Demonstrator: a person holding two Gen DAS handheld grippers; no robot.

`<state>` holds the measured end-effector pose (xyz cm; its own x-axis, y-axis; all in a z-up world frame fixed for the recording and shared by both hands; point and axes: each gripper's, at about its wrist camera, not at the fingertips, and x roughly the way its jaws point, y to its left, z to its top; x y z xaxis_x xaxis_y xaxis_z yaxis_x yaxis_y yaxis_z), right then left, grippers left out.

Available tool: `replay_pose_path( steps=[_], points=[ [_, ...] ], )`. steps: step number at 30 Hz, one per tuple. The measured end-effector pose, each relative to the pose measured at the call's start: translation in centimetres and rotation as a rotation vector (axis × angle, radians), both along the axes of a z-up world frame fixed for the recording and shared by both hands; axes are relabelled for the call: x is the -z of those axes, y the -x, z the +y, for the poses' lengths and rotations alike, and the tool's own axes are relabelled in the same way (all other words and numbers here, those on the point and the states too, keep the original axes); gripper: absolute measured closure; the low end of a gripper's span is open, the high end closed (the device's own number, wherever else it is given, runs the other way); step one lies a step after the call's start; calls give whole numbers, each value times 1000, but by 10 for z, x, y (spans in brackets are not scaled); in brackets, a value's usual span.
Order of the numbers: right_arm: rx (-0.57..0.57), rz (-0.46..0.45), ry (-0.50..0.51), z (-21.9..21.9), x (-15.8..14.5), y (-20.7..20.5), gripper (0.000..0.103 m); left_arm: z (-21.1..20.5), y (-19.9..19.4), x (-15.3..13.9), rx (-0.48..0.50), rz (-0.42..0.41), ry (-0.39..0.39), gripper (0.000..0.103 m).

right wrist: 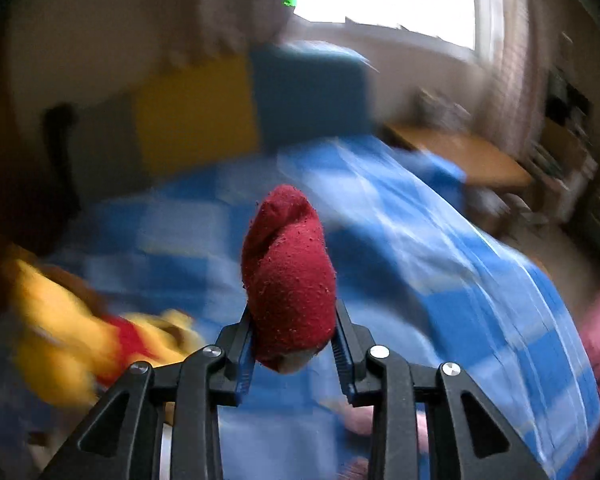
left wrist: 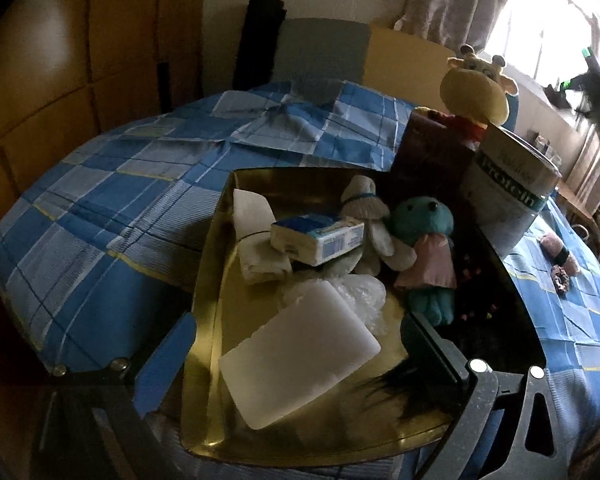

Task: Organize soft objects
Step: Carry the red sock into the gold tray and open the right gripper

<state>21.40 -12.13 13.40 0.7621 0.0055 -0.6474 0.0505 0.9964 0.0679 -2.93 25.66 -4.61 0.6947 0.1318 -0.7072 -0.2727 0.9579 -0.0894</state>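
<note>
A gold tray point(left wrist: 216, 292) lies on the blue checked bedspread point(left wrist: 112, 200). It holds a white foam pad point(left wrist: 300, 356), a tissue pack point(left wrist: 316, 236), a folded white cloth point(left wrist: 256, 240), a white plush point(left wrist: 368, 216), a teal plush in a pink dress point(left wrist: 424, 248) and crumpled plastic. My left gripper point(left wrist: 296, 344) is open, its fingers either side of the foam pad above the tray. My right gripper point(right wrist: 294, 332) is shut on a red sock point(right wrist: 288, 276), held up above the bed. A yellow plush in a red shirt point(right wrist: 68, 332) lies blurred at the left.
A yellow giraffe plush point(left wrist: 476, 84) sits on a brown box point(left wrist: 432, 152) beside a protein tin point(left wrist: 512, 192). Pink items and a scrunchie point(left wrist: 560, 276) lie on the bed at the right. A wooden table point(right wrist: 468, 156) stands beyond the bed.
</note>
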Motion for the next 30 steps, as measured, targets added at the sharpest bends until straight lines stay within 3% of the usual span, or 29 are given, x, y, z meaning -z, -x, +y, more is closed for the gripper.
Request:
replay_pose_path(
  steps=[4,8,14,18,23,30],
  points=[
    [-235,-111,-10,102,-51,-2,70,7,5,-3,-21,-13,5,0],
    [-548,-136,23,193,-52,36,70,15,10,-7,-34,-34,30,0],
    [-901,41,65,255,35,129,70,24,14,-11,-60,-60,74,0],
    [-1048,193,102,271,108,194,70,34,20,-17,-115,-94,101,0],
    [-1107,304,130,284,171,245,70,44,25,-21,-187,-92,78,0],
    [-1114,381,133,298,205,264,60,48,35,-23,-221,-94,60,0]
  ],
)
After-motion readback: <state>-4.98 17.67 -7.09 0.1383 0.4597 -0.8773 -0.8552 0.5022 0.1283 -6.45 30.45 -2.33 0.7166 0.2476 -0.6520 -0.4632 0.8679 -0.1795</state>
